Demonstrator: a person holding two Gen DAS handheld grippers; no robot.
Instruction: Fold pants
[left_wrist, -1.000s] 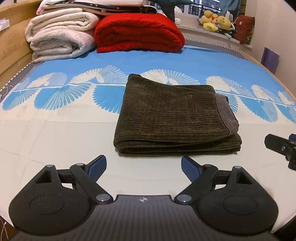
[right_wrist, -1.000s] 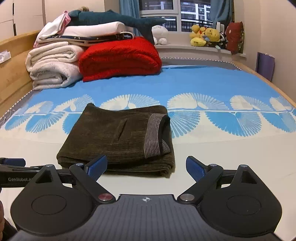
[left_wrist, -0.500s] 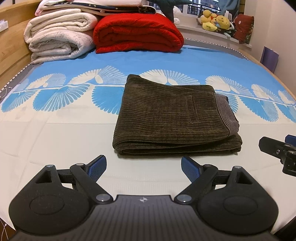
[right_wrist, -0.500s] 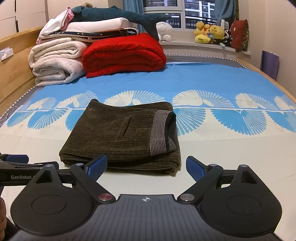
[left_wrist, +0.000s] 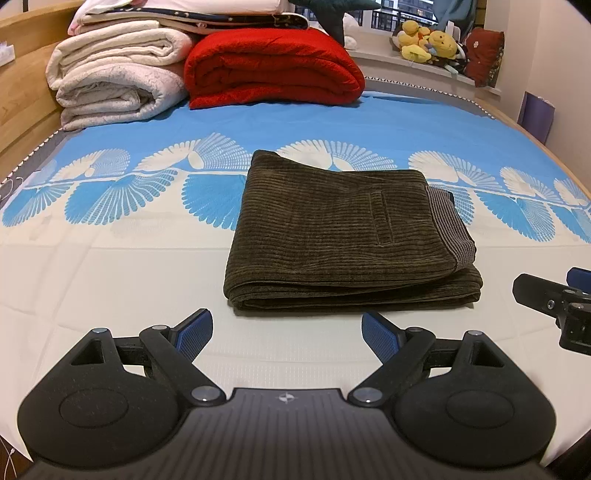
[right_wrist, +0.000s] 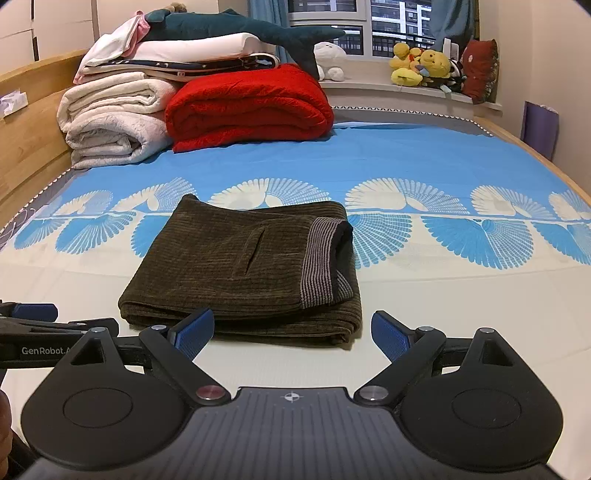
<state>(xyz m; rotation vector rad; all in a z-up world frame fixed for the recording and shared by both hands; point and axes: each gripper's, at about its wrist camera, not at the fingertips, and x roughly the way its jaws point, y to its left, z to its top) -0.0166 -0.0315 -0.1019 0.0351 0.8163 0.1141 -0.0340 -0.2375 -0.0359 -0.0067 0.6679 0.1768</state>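
Dark olive corduroy pants (left_wrist: 340, 229) lie folded into a flat rectangle on the bed, with the striped waistband lining showing at their right end. In the right wrist view the same pants (right_wrist: 236, 262) sit left of centre. My left gripper (left_wrist: 286, 332) is open just short of the pants' near edge, nothing between its blue pads. My right gripper (right_wrist: 293, 332) is open too, near the pants' front right corner and not touching them. The right gripper (left_wrist: 554, 302) shows at the right edge of the left wrist view; the left gripper (right_wrist: 33, 325) shows at the left edge of the right wrist view.
A bed sheet (left_wrist: 110, 266), blue and white with fan shapes, covers the bed. At the head lie a folded red blanket (left_wrist: 273, 66) and rolled white blankets (left_wrist: 118, 77). Plush toys (right_wrist: 421, 62) sit on the window sill. A wooden bed frame (right_wrist: 26, 140) runs along the left.
Both grippers have drawn back a little and risen, so the pants sit slightly farther off. The pants have not moved, and both grippers stay open.
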